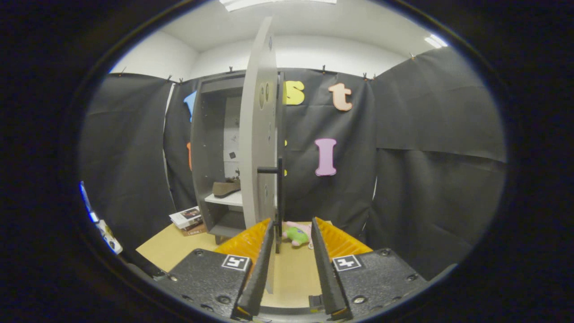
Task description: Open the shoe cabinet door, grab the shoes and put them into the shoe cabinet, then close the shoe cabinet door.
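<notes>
The jaws (291, 229) stand apart with nothing held, at the bottom centre of the frame, the lower end of the door's black handle (280, 197) just ahead of them, by the left one. The shoe cabinet (210, 157) stands left of centre with its door (258, 134) swung open edge-on toward the camera, and a brown shoe (226, 187) rests on its white shelf (224, 199). A pink and green plush toy (297, 234) lies on the wooden floor (170, 246) beyond the jaws, and a stack of books (188, 220) sits lower left beside the cabinet.

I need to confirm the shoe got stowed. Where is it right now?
In the gripper view the shoe lies on the white shelf inside the shoe cabinet, behind the open door, beyond and left of the open gripper.
</notes>
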A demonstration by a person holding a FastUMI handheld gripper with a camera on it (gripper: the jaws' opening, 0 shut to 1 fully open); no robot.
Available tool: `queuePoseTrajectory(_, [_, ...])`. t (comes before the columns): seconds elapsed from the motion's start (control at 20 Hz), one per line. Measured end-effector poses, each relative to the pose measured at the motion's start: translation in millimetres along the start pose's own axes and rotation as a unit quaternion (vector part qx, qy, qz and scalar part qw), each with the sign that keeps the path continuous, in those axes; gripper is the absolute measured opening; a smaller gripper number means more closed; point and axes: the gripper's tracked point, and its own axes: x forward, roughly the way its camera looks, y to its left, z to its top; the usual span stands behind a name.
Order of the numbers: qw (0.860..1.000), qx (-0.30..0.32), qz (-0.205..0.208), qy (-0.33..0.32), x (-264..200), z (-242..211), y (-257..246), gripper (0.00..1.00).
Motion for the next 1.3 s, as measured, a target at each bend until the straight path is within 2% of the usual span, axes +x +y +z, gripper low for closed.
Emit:
queuePoseTrajectory(0.3, [1.0, -0.01, 0.004, 0.027, -38.2, -40.4, 50.8, 0.92])
queuePoseTrajectory(0.4, [0.999, -0.017, 0.017, 0.043, -39.0, -62.8, 79.9, 0.97])
queuePoseTrajectory(0.6, [0.993, -0.032, 0.069, 0.091, -17.6, -120.1, 144.5, 0.97])
queuePoseTrajectory(0.8, [0.986, -0.033, 0.1, 0.13, 18.8, -177.1, 196.6, 0.97])
queuePoseTrajectory(1.05, [0.976, -0.038, 0.119, 0.177, 78.6, -252.0, 246.9, 0.97])
queuePoseTrajectory(1.3, [0.962, -0.016, 0.126, 0.242, 141.2, -330.4, 275.9, 0.97])
